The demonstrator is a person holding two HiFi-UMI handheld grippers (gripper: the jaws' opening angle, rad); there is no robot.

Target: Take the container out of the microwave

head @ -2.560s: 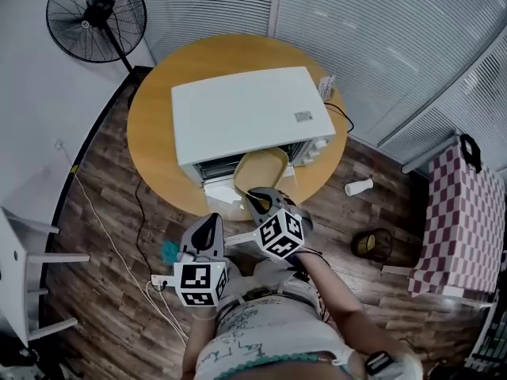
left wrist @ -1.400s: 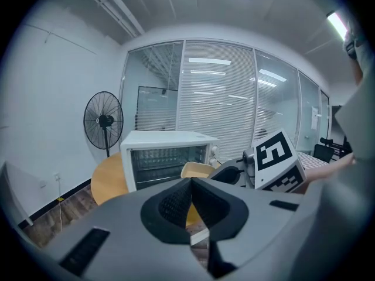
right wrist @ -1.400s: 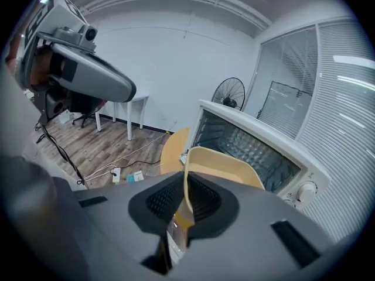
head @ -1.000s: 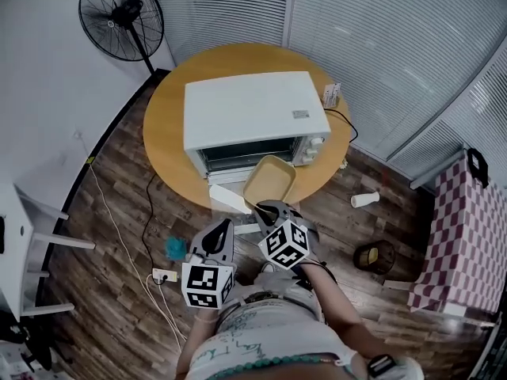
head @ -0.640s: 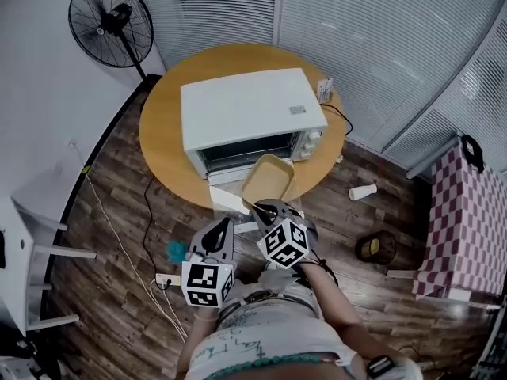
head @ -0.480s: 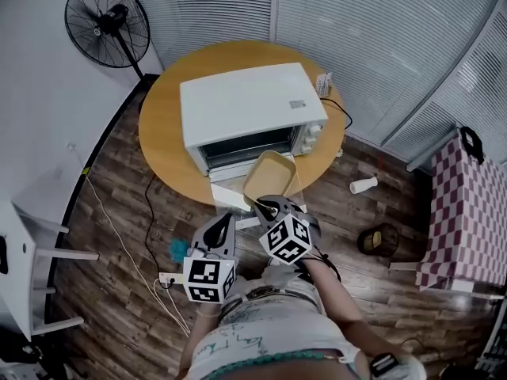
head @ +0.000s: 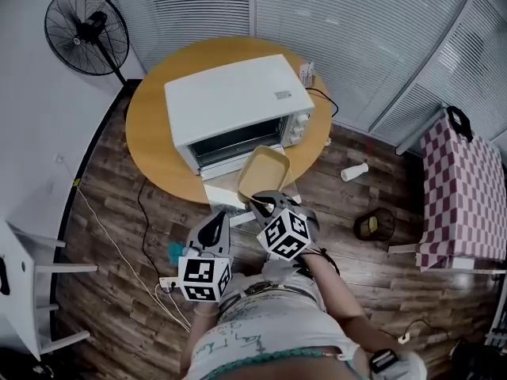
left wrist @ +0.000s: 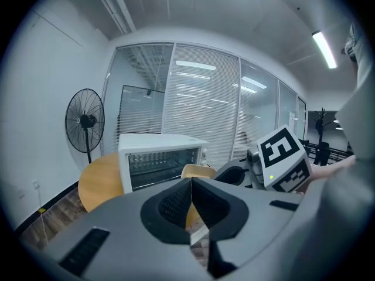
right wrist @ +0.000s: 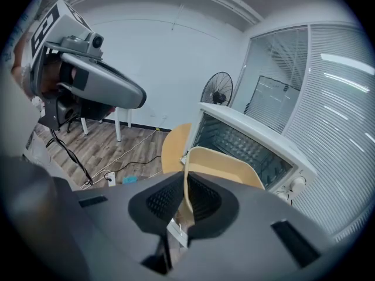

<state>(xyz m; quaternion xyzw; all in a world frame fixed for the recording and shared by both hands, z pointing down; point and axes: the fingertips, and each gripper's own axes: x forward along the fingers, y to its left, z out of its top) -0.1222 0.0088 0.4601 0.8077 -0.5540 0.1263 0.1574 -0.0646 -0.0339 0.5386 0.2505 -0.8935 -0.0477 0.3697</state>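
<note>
Grip: right tool clamped on near rim of tan shallow plastic container, thin wall pinched between pads. Idle: left tool closed on nothing, beside right one, off bench edge. Change over last few seconds: container drawn back from mouth of white boxy microwave, now fully out front, tilted above lowered door at edge of round wooden bench. Removal judged essentially done; only set-down left.
</note>
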